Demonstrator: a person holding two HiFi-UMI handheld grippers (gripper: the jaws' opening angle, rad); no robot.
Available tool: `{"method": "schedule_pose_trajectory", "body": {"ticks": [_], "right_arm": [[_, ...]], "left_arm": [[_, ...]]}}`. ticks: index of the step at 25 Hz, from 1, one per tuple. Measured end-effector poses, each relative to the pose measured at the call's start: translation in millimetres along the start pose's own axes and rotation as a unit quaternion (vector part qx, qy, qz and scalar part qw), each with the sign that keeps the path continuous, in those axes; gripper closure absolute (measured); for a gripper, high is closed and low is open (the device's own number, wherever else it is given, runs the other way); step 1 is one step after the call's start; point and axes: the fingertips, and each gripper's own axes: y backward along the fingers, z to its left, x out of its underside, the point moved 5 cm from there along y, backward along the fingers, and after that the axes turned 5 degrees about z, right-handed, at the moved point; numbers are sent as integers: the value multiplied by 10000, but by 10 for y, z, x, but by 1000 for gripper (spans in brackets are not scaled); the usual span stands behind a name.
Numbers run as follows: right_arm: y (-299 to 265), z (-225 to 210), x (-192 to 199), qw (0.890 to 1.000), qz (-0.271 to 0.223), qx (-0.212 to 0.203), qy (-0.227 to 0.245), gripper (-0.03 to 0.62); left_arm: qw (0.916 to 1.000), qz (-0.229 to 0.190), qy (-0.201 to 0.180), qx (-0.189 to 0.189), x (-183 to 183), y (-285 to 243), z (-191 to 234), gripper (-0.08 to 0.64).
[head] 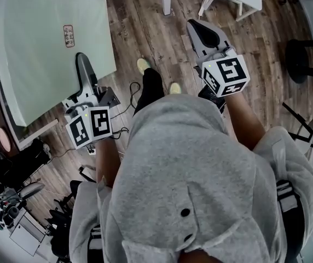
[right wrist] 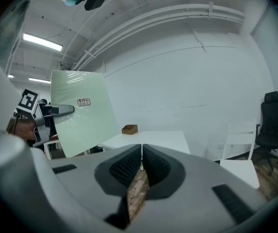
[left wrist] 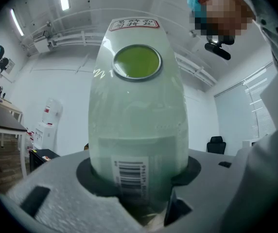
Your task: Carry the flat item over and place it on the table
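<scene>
Jaws of the left gripper point(head: 85, 73) clamp one edge of the pale green flat board point(head: 47, 53), which hangs in the air over the wooden floor point(head: 145, 32) at the person's front left. The right gripper point(head: 203, 34) is empty, its jaws pressed together. Only the left gripper view shows the barcode label point(left wrist: 130, 177) at the clamped end and a round green patch point(left wrist: 137, 62) near the far end. Only the right gripper view shows the white table point(right wrist: 153, 140) with a small brown box point(right wrist: 130, 129) on it, well apart from the board. The board's long axis runs straight away from the left gripper, rising at a tilt, and its red-framed label point(head: 68, 35) lies towards the far end.
</scene>
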Motion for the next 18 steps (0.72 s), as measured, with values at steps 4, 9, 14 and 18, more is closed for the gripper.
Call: {"method": "schedule_pose_trajectory", "body": {"ticks": [4,9,14,18], "right_arm": [[-263,-26,-93,9999,98,-40,111,565],[-545,-56,-138,9996,188,-57,213,563],[-901,-1,-233,9989,288,-189,333,565],[-1304,99,-433,9978,356,-328,453,565]], "left_arm": [[9999,78,79,7,31,-226,123,295],[10000,40,25,26,45,-405,223,295],[10000,35,-63,46,30,-631,374,295],[10000,60,6,-20,-49,-885,622,295]]}}
